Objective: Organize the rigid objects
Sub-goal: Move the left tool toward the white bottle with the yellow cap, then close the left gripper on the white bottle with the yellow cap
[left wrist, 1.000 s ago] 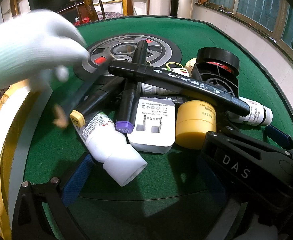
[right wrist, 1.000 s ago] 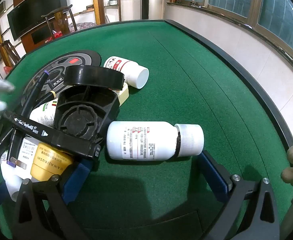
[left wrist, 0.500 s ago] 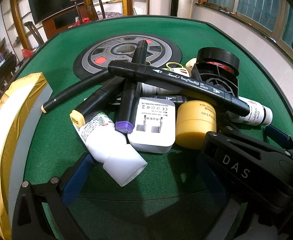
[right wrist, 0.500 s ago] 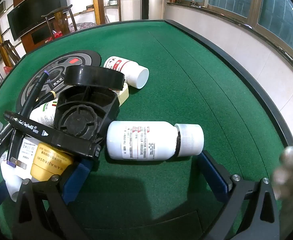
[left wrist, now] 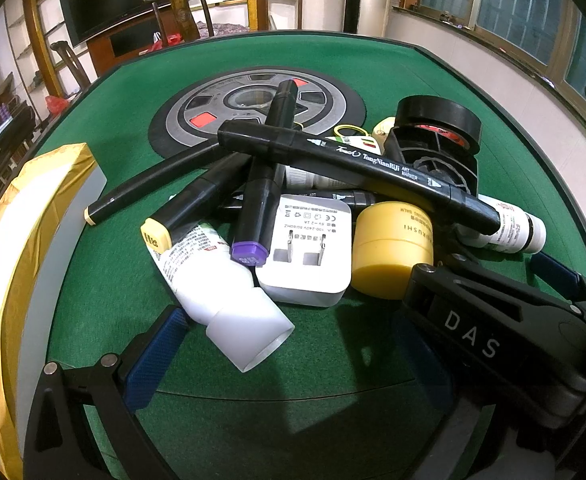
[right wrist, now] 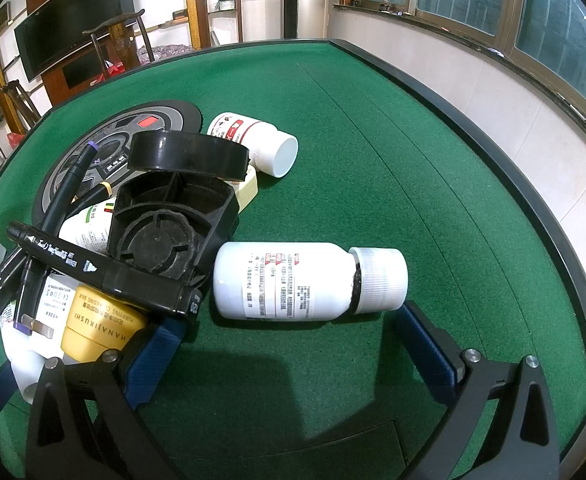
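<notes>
The table is covered in green felt with a raised black rim, and a round grey-and-black panel is set in its centre. A heap of rigid objects lies just in front of both grippers. In the left wrist view, a long black art marker lies across the top of the heap, over three other black markers, among them a purple-capped one and a yellow-capped one. Beneath them lie a white plastic tube with a wide cap, a white wall charger with its two metal prongs facing up, and a squat yellow balm jar, closed. Behind the jar stands a ribbed black plastic holder, with a roll of black tape resting on its upper edge. In the right wrist view, a white pill bottle with a ridged cap lies on its side, capped, and a second white bottle lies further back. A gold-edged white box stands at the left. The left gripper has its jaws wide apart and empty; the right gripper likewise, jaws spread and holding nothing, the lying pill bottle just ahead of them.
</notes>
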Available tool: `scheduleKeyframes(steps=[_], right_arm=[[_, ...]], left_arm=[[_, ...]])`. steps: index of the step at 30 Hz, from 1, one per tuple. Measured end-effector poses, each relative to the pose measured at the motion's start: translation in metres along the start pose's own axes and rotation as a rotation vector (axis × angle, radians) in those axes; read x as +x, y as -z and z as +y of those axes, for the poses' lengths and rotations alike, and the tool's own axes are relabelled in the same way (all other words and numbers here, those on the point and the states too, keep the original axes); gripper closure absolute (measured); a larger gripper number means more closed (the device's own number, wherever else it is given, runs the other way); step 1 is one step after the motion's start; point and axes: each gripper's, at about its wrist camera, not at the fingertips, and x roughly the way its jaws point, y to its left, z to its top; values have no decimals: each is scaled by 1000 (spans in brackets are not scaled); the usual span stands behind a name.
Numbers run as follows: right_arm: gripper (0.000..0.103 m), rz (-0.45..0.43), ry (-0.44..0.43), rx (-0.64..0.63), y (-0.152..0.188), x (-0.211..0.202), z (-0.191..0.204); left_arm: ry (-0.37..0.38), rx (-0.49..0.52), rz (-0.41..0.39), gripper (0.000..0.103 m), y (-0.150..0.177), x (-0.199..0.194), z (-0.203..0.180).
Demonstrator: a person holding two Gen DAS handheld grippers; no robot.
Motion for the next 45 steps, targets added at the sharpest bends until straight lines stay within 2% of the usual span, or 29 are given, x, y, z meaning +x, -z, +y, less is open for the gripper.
scheduleKeyframes(steps=[6, 11, 16, 19, 21, 23, 26, 27, 28, 29, 30, 31, 32, 33, 34, 35, 38, 40, 45], right_arm=[[1, 1, -1, 1, 0, 0, 0], [0, 51, -40, -60, -2, 0, 1], [0, 87, -94, -109, 5, -12, -4], [2, 94, -124, -72, 7, -21, -13], [5, 53, -110, -58, 8, -34, -22], [5, -8, -133, -38, 9, -54, -32], [5, -237, -208, 54, 7, -107, -55], [5, -329, -282, 106, 10, -125, -68], [0, -384, -417, 167, 13, -135, -81], [0, -377, -539, 216, 12, -133, -91], [0, -300, -627, 245, 11, -124, -94], [0, -188, -663, 238, 9, -108, -91], [1, -137, -642, 220, 9, -98, -87], [6, -134, -575, 204, 11, -90, -85], [7, -139, -497, 192, 14, -82, -84], [7, -128, -460, 191, 16, -74, -84], [12, -97, -450, 234, 24, -49, -95], [21, -78, -440, 264, 27, -41, -104], [22, -72, -439, 282, 26, -30, -104]], left_arm=[[-7, -3, 0, 0, 0, 1, 1], [19, 19, 0, 1, 1, -1, 3], [53, 47, -26, 13, 9, -21, 4], [64, 64, -110, 15, 17, -49, 9], [51, 77, -220, 15, 22, -78, 20], [42, 80, -324, 15, 25, -105, 33], [47, 60, -496, 14, 28, -144, 58], [44, 55, -561, 8, 30, -156, 68], [53, 57, -598, 3, 31, -162, 76], [62, 57, -609, 0, 30, -164, 83], [59, 56, -598, 0, 28, -161, 88], [51, 58, -563, 0, 23, -155, 91], [44, 59, -498, 1, 20, -147, 93], [44, 51, -447, 2, 18, -139, 95], [57, 39, -406, 3, 18, -130, 97], [75, 29, -371, 3, 18, -123, 97], [56, -6, -294, 3, 17, -101, 94], [97, -49, -244, 7, 15, -90, 94], [144, -137, -138, 10, 8, -56, 85]])
